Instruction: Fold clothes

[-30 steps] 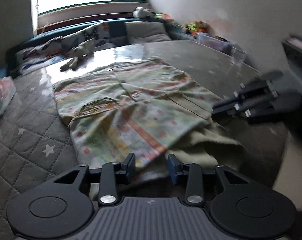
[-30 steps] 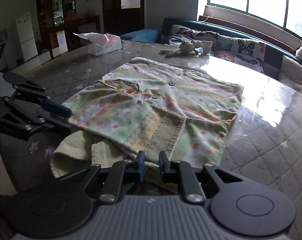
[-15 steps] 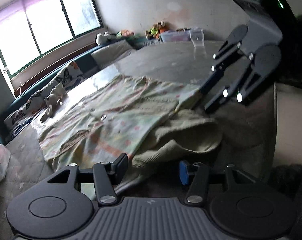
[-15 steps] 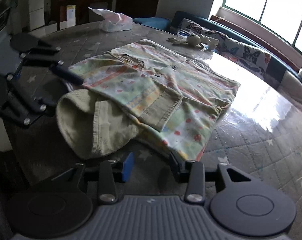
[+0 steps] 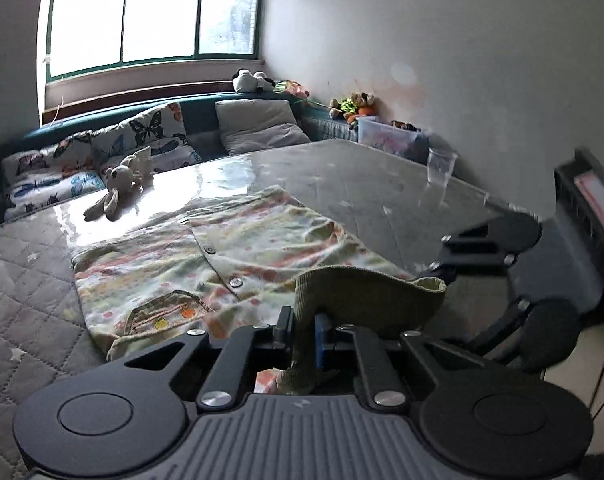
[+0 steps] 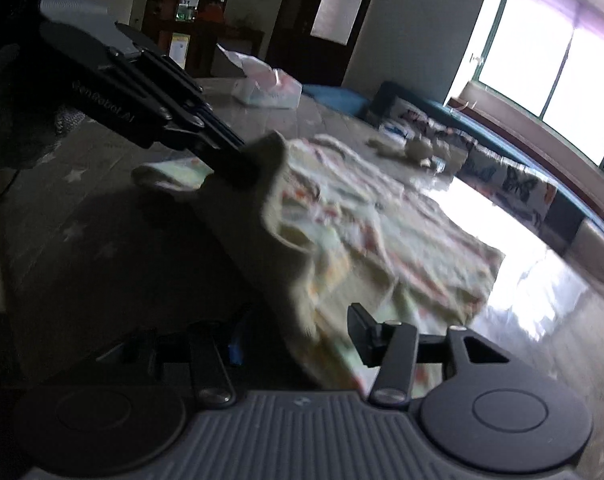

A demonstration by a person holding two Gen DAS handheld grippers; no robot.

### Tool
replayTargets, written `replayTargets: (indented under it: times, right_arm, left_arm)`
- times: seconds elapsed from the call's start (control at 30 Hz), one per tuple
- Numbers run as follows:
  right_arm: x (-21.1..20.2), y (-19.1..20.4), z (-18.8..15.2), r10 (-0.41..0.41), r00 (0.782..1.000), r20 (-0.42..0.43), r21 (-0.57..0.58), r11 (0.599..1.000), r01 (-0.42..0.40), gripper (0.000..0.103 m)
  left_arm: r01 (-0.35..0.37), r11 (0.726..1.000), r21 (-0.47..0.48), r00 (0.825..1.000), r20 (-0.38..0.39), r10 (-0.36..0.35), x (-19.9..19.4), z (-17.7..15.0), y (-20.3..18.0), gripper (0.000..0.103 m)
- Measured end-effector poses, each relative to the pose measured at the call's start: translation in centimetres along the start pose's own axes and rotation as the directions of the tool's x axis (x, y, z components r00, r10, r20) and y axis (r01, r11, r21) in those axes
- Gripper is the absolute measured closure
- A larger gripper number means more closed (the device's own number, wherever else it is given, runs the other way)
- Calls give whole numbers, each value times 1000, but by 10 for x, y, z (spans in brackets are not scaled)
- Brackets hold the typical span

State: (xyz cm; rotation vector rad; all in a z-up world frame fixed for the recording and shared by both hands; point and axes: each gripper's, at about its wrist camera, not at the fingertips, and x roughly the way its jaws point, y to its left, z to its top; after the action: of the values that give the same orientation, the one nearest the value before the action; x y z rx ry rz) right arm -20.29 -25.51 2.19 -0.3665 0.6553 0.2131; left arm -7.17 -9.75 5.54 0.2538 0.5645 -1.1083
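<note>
Left wrist view: the left claw (image 5: 303,330) is closing, and its pads already pinch the olive corduroy hem (image 5: 366,300) of the patterned shirt (image 5: 221,248), lifting it off the quilted surface (image 5: 29,312). The rest of the shirt lies flat beyond the claw, spread away toward the stuffed rabbit (image 5: 119,188). The right claw (image 5: 438,270) comes in from the right, its tips at the far end of the same raised hem. A clear plastic cup (image 5: 440,168) stands well beyond the shirt, out of the way.

Right wrist view: the right claw (image 6: 297,336) is opening, and the blurred hem (image 6: 293,280) passes between its jaws; whether the pads press on it I cannot tell. The hem runs from here up to the left claw (image 6: 241,164), so a fold would likely carry it forward over the shirt (image 6: 402,248). A tissue pack (image 6: 267,90) sits far behind the shirt.
</note>
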Motion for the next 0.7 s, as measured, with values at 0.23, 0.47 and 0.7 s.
replayTargets:
  times: [0.23, 0.47, 0.7]
  right_arm:
    - [19, -20, 21, 105, 994, -32, 89, 991, -101, 87]
    - [20, -42, 37, 143, 989, -27, 192, 972, -136, 89]
    - [19, -41, 39, 123, 992, -26, 210, 971, -115, 91]
  left_arm:
    - [-18, 1000, 19, 999, -29, 19, -12, -18, 6, 68]
    - [-130, 977, 170, 987, -76, 144, -17, -47, -3, 53]
    - [-260, 878, 402, 951, -53, 306, -3, -68, -19, 73]
